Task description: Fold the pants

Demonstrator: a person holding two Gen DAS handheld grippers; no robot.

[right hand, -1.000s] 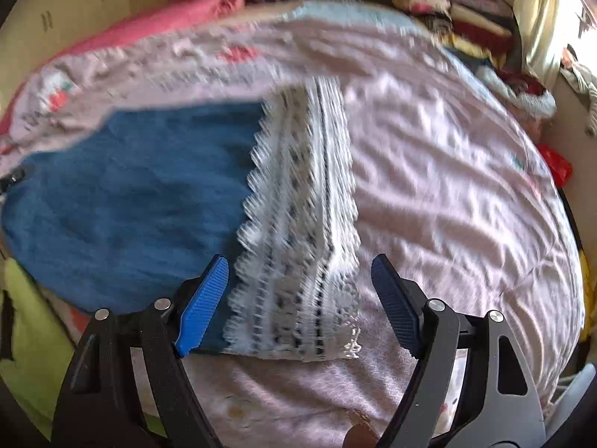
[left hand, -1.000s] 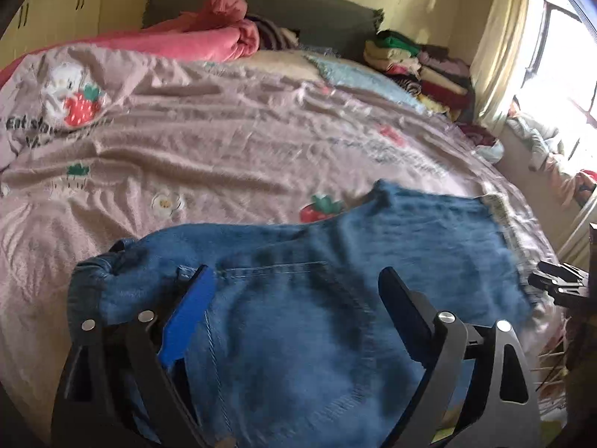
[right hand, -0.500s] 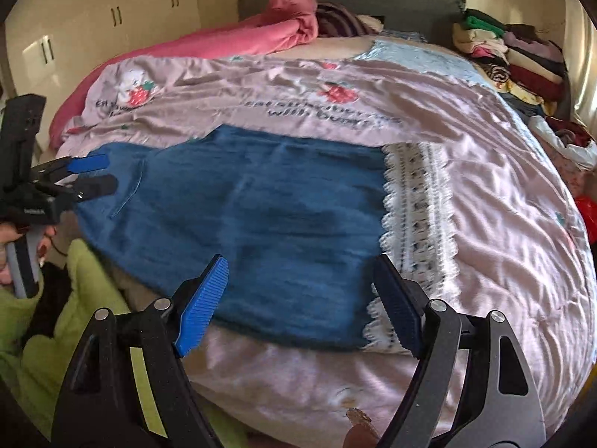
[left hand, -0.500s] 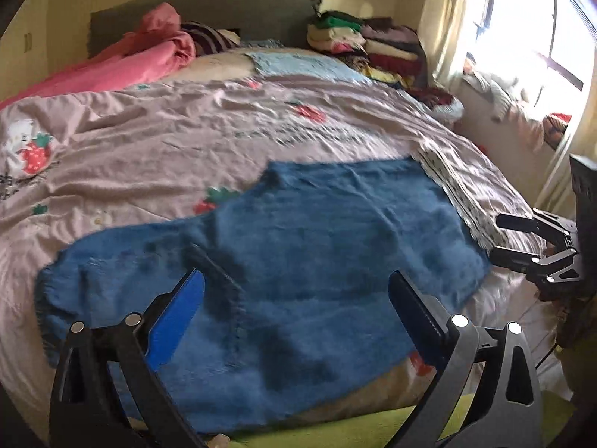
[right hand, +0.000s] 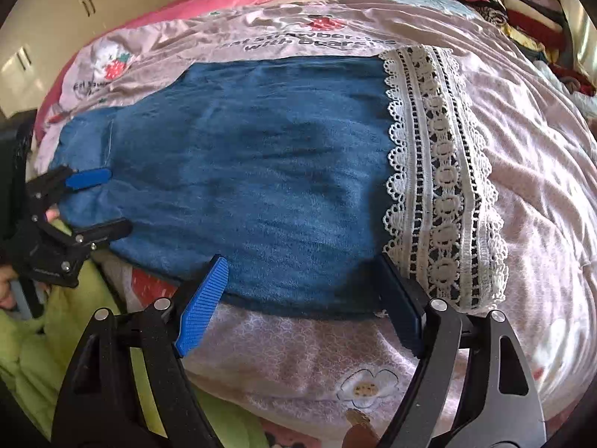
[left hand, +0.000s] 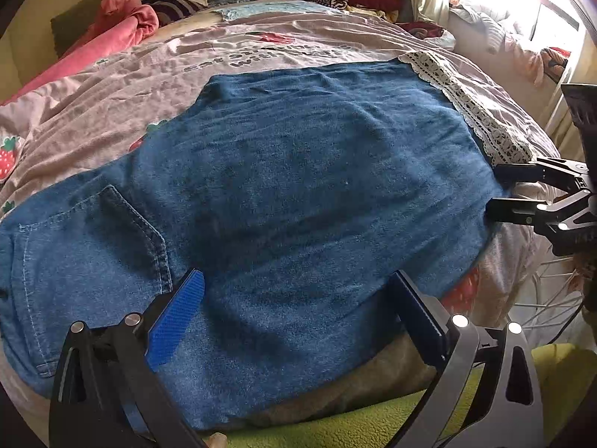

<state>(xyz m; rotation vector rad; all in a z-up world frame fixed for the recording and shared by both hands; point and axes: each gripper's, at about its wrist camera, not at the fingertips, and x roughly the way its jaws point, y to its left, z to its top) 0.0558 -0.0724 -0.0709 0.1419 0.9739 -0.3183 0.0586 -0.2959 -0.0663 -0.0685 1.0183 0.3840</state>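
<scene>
On the bedspread (left hand: 112,97), pants (left hand: 298,186) flat; hand-held grippers agape.

The waistband end of the pants (left hand: 283,194) is cut off at the left edge of the left wrist view. The printed lettering on the bedspread (right hand: 541,171) is partly covered by the denim and cannot be read whole. The stacked clothes (right hand: 515,3) are clipped by the frame and too small to be told apart. The window corner (left hand: 522,7) is washed out by glare. The left claw (right hand: 97,201) is cropped at the edge.
</scene>
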